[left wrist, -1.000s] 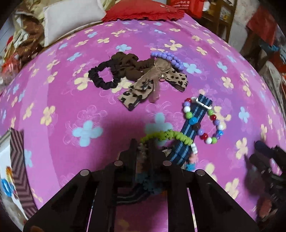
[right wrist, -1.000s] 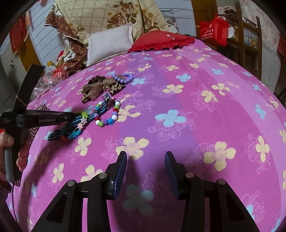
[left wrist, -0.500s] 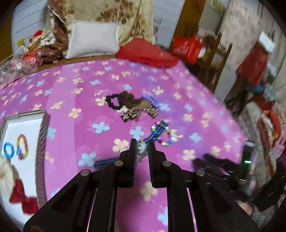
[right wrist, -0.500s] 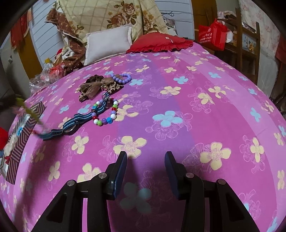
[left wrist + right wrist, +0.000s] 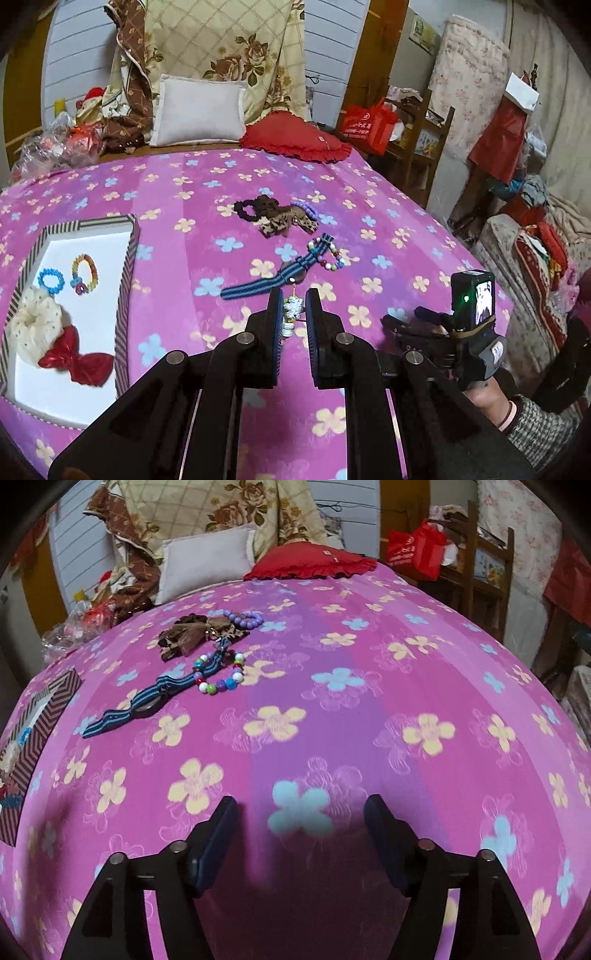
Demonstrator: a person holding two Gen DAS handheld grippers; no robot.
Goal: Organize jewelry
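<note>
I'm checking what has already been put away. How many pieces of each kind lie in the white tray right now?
In the white tray, seen from the left wrist:
Bead bracelets: 2, blue and rainbow
Scrunchies: 1, cream
Bows: 1, red
Total: 4

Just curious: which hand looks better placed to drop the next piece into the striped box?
Left. Its gripper already pinches a small beaded trinket near the box; the right gripper stands open and empty.
</note>
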